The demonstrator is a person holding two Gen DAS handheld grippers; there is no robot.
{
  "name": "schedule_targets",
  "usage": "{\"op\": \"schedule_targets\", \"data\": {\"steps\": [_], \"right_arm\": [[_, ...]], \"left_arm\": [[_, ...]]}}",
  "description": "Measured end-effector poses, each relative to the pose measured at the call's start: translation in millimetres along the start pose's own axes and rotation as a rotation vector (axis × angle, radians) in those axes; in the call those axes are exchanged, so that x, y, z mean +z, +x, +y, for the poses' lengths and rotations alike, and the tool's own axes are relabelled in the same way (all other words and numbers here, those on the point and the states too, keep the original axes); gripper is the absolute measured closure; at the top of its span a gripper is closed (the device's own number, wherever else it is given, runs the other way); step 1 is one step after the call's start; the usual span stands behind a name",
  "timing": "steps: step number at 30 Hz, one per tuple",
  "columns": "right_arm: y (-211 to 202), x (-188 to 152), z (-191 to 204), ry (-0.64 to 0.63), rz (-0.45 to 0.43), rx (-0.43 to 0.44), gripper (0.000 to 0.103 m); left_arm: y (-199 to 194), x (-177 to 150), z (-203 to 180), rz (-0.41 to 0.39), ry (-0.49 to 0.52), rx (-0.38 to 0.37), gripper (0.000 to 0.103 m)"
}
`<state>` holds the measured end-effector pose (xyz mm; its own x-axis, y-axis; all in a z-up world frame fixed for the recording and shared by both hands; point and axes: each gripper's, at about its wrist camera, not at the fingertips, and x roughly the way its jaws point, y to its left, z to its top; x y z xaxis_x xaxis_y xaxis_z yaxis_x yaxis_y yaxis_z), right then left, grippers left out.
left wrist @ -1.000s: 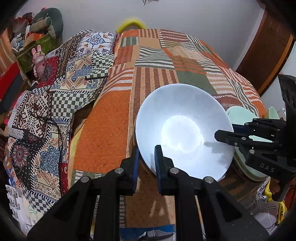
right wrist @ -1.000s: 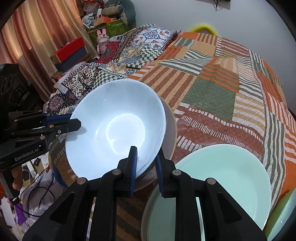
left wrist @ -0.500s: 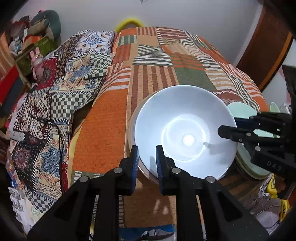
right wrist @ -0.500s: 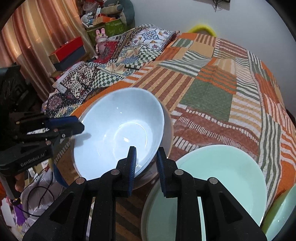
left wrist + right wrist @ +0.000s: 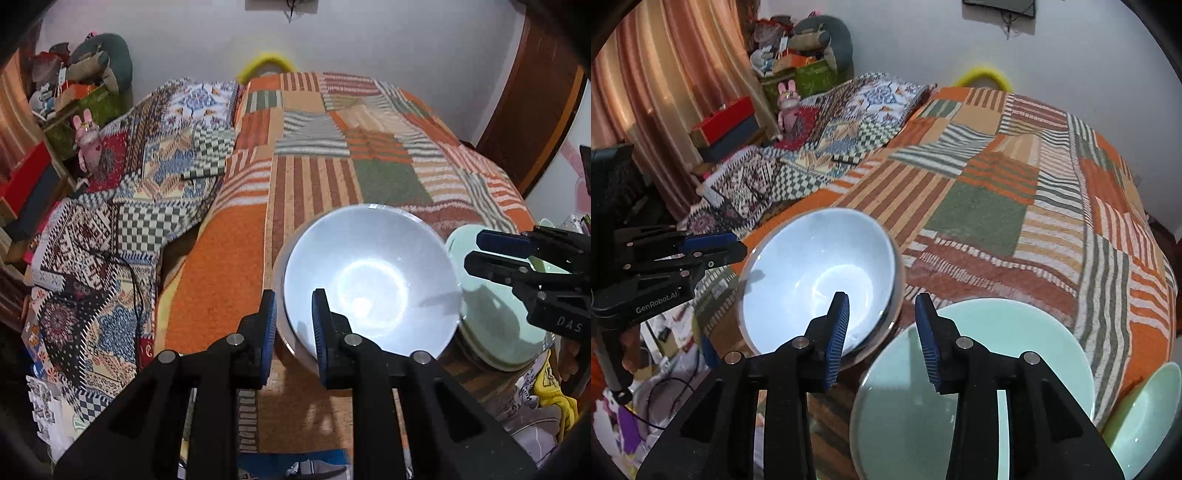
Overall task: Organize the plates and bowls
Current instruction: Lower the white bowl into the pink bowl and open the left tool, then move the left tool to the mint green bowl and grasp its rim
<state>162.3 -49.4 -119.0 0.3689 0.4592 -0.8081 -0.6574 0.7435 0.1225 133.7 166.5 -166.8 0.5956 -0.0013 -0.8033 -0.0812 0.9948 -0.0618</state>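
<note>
A pale blue-white bowl (image 5: 369,280) (image 5: 820,280) rests nested in a larger bowl (image 5: 277,266) (image 5: 899,280) on the patchwork bed cover (image 5: 369,177). My left gripper (image 5: 293,325) (image 5: 743,250) straddles the near left rim with a narrow gap, and its pads do not press. My right gripper (image 5: 882,328) (image 5: 476,253) is over the bowl's right rim. Its jaws are opening, and the rim lies between them untouched. A mint-green plate (image 5: 997,369) (image 5: 491,317) lies just right of the bowls.
A second green dish (image 5: 1145,417) sits at the bed's right corner. A rumpled patterned quilt (image 5: 155,192) covers the left side. A pink rabbit toy (image 5: 86,140), boxes and a curtain (image 5: 665,74) stand beyond it. A wooden door (image 5: 535,110) is at the right.
The pale bowl, held tilted by both grippers, has settled level into the bowl under it. Both pairs of jaws have parted, the right far more, and the right gripper has lifted slightly.
</note>
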Motion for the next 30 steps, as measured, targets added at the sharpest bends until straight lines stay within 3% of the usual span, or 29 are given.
{"op": "schedule_targets", "data": {"steps": [4, 10, 16, 21, 30], "right_arm": [[-25, -3, -22, 0.064, -0.047, 0.016, 0.069], [-81, -16, -58, 0.121, -0.153, -0.055, 0.069], [-139, -39, -103, 0.193, -0.247, -0.164, 0.058], [-177, -68, -141, 0.258, -0.292, -0.257, 0.058], [-190, -128, -208, 0.400, -0.263, -0.366, 0.057]], "left_arm": [[-22, 9, -13, -0.059, 0.017, -0.006, 0.065], [-56, 25, -56, -0.154, 0.096, -0.055, 0.051], [-65, 43, -113, -0.182, 0.166, -0.126, 0.049], [-55, 56, -165, -0.162, 0.209, -0.196, 0.048], [-7, 63, -261, -0.066, 0.318, -0.280, 0.048]]}}
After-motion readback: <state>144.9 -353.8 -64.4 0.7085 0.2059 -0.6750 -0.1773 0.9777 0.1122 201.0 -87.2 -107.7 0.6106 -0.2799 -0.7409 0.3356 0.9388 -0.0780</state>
